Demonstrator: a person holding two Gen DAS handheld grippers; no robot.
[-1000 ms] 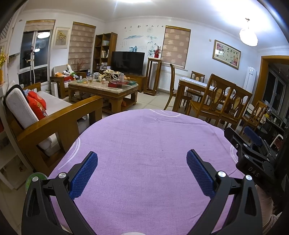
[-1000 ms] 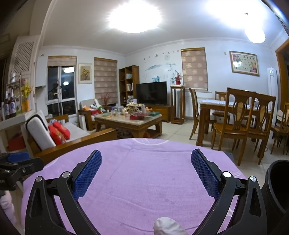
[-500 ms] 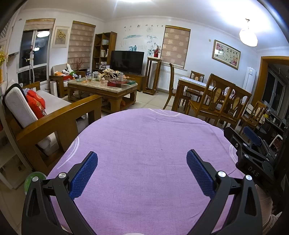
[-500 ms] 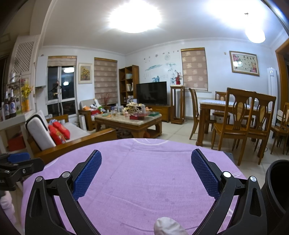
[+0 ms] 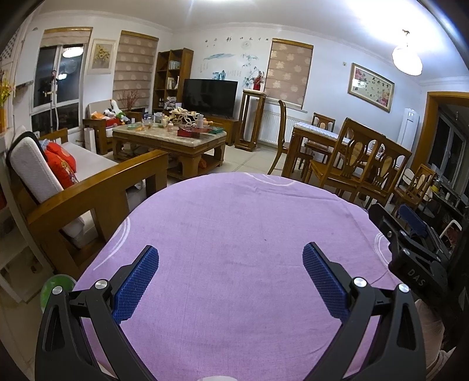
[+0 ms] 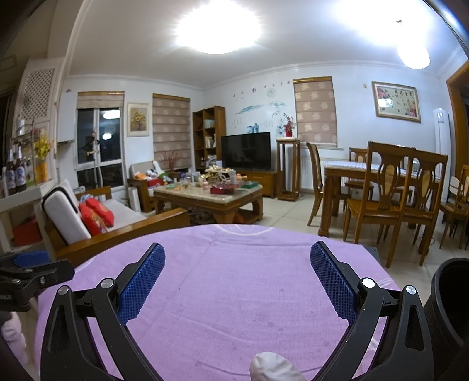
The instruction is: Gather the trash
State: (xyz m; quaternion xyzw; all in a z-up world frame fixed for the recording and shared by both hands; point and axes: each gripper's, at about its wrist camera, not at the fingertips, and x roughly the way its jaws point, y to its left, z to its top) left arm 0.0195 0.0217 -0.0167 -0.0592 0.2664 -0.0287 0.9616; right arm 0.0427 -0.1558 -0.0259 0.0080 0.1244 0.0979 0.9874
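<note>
One white crumpled scrap (image 6: 274, 367) lies on the purple desk (image 6: 234, 293) at the near edge, just below the right tongs (image 6: 236, 260). Both right and left tongs (image 5: 230, 262) gape wide, empty. Black bin (image 6: 451, 304) stands right of the desk.

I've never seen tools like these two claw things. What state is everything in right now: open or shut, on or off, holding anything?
Left gripper: open, holding nothing, above the purple tablecloth.
Right gripper: open, holding nothing.
Black bin: upright at the table's right edge, top open; contents hidden.
White object: lies at the near table edge, not gripped.
Television: off, screen dark.
Ceiling light: on.
Window blinds: lowered.
</note>
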